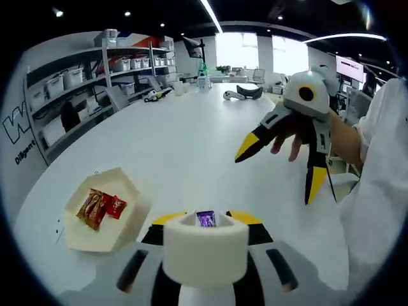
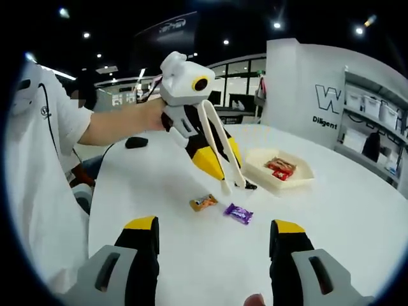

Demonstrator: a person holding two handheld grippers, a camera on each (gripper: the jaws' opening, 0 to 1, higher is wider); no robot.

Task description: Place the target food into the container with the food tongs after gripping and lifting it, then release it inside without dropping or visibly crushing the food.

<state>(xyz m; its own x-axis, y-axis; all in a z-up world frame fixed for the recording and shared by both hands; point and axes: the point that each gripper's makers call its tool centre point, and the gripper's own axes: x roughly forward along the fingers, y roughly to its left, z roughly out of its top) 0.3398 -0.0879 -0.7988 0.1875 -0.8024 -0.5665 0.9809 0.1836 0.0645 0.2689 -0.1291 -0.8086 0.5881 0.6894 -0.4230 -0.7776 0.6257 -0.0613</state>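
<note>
My left gripper [image 1: 206, 218] is shut on white food tongs [image 1: 205, 252], which point away along its jaws. Past their tips lies a purple-wrapped candy [image 1: 205, 219] on the white table [image 1: 191, 140]. The right gripper view shows that left gripper [image 2: 213, 162] holding the tongs [image 2: 220, 143] tilted down. Their tips hang just above the table, with nothing between them. The purple candy [image 2: 238, 213] and an orange one [image 2: 203, 203] lie a little nearer. A white container [image 1: 137, 220] [image 2: 299, 182] holds red and brown wrapped candies [image 1: 102, 207] [image 2: 280, 167]. My right gripper [image 1: 280, 172] [image 2: 213, 239] is open and holds nothing.
Shelves with storage bins [image 1: 70, 80] line the wall beside the table. Small dark objects [image 1: 245, 92] [image 2: 136, 142] lie far across the table. A person in a white shirt [image 2: 38, 166] stands at the table's edge. A white wall with lettering [image 2: 331, 102] rises behind the container.
</note>
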